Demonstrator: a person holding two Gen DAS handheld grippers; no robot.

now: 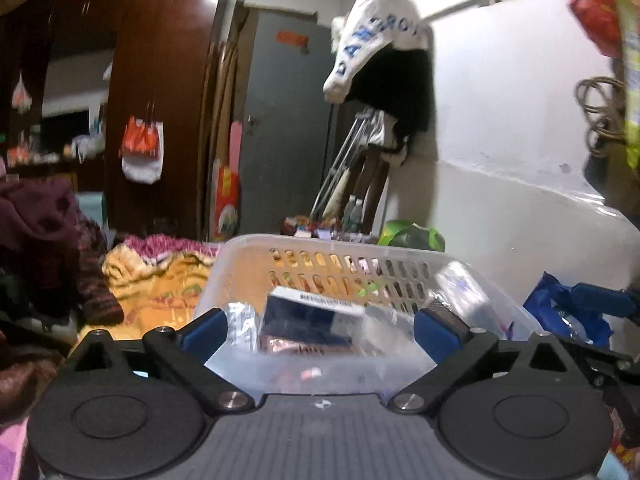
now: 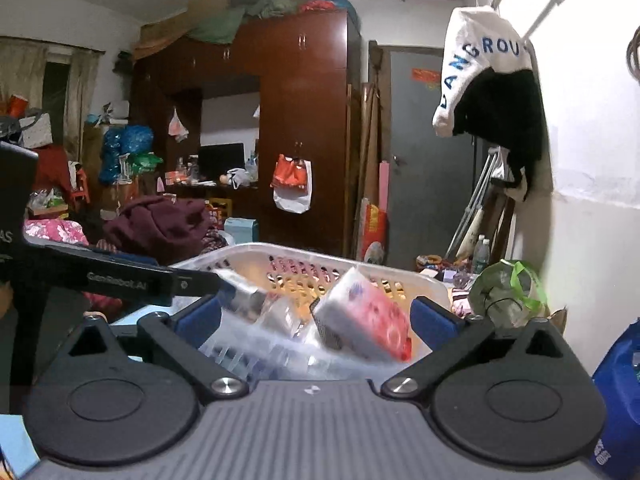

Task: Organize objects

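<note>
My two claws both stand wide, and nothing is pressed between their pads. The white perforated plastic basket (image 2: 352,268) lies straight ahead of my right gripper (image 2: 316,316). Inside it, toward its right wall, a white and pink packet (image 2: 368,320) leans with its long axis tilted. My left gripper (image 1: 320,330) faces a dark blue box (image 1: 308,316) in the basket's middle. The right claw seems nearer to the packet.

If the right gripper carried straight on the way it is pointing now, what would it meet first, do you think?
Most likely the pink-and-white packet lying in the white basket, right ahead between the open right gripper fingers; depth is unclear.
</note>
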